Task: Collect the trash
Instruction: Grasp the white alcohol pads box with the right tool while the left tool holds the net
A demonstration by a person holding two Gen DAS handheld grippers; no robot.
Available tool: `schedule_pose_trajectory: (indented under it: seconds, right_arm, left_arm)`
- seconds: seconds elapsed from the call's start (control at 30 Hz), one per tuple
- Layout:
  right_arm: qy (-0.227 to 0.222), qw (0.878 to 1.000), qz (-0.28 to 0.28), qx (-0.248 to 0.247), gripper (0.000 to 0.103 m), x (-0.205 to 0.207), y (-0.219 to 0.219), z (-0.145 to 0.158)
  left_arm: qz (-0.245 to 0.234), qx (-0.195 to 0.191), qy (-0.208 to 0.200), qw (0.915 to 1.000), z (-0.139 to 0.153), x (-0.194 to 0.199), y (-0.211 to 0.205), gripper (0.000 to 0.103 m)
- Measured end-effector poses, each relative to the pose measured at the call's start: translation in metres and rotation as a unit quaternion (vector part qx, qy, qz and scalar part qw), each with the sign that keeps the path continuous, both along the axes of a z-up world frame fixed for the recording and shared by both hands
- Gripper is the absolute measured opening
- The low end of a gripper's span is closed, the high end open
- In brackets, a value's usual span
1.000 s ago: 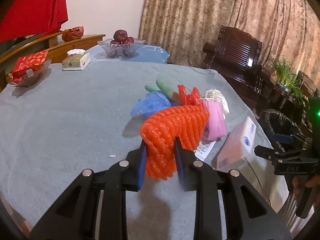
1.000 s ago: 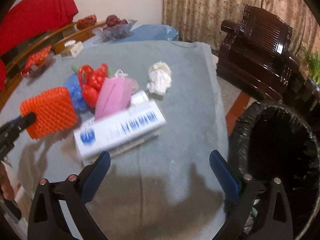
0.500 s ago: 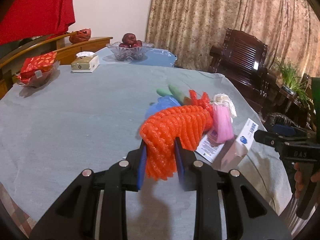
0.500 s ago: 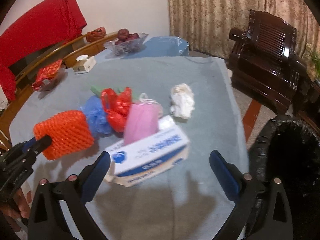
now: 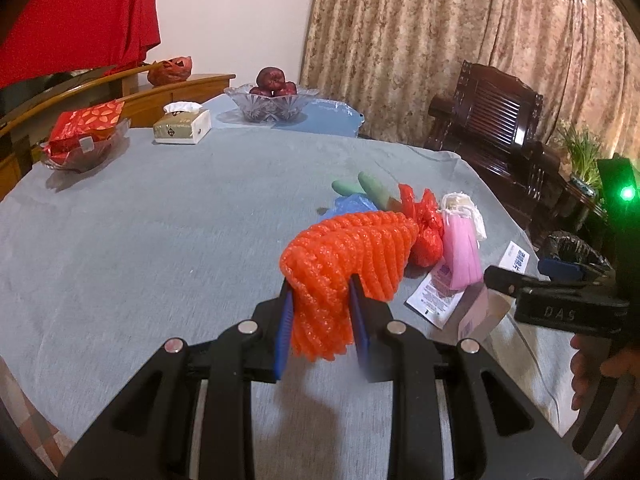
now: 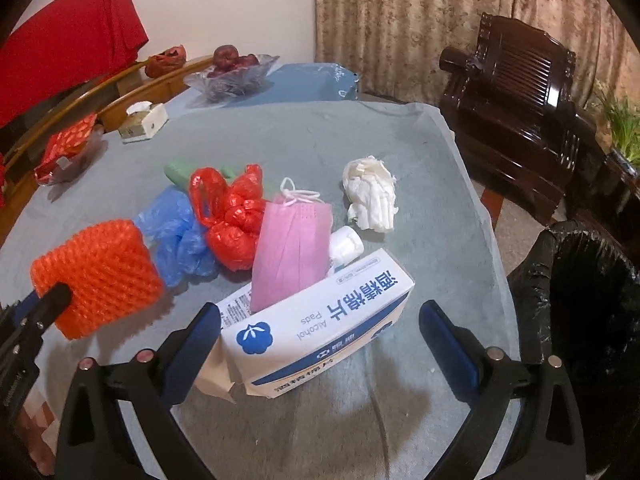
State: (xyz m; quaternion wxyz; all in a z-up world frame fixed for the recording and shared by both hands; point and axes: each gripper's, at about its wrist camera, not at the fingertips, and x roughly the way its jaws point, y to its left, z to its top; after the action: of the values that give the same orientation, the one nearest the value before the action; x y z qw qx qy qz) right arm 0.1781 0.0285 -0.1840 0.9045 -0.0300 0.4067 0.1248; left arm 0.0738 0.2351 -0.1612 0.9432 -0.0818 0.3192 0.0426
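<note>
My left gripper point(image 5: 320, 312) is shut on an orange foam net sleeve point(image 5: 344, 256), held just above the grey tablecloth; the same sleeve point(image 6: 96, 276) shows at the left of the right wrist view. My right gripper point(image 6: 320, 336) stands open, its blue pads either side of a white and blue alcohol pads box point(image 6: 320, 324) without touching it. Behind the box lie a pink face mask point(image 6: 292, 248), a red plastic bag point(image 6: 232, 216), a blue plastic bag point(image 6: 176, 236), a crumpled white tissue point(image 6: 372, 196) and a small white bottle point(image 6: 346, 244). A black-lined trash bin point(image 6: 584, 300) stands off the table's right edge.
At the table's far side are a glass fruit bowl point(image 5: 272, 100), a tissue box point(image 5: 182, 124) and a dish with a red packet point(image 5: 84, 136). A dark wooden armchair point(image 6: 516, 96) and a potted plant point(image 5: 580, 152) stand to the right. A hand point(image 5: 596, 368) holds the right gripper.
My right gripper moved in over the table toward the alcohol pads box, which now sits between its open jaws. The left gripper kept its hold on the orange sleeve with little movement.
</note>
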Motion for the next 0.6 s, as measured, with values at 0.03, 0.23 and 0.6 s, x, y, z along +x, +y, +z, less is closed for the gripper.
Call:
schedule_pose_trajectory:
  seconds: [0.03, 0.23, 0.6]
  right_arm:
    - [0.003, 1.000, 0.000, 0.002, 0.097, 0.000, 0.000, 0.000]
    - [0.010, 1.000, -0.009, 0.018, 0.097, 0.004, 0.000, 0.003]
    - [0.032, 0.999, -0.007, -0.026, 0.097, 0.000, -0.001, -0.005]
  left_arm:
    - [0.001, 0.001, 0.000, 1.0000, 0.001, 0.003, -0.001, 0.025]
    - [0.003, 0.000, -0.001, 1.0000, 0.001, 0.010, 0.000, 0.025]
    - [-0.002, -0.003, -0.001, 1.0000, 0.000, 0.015, -0.002, 0.025]
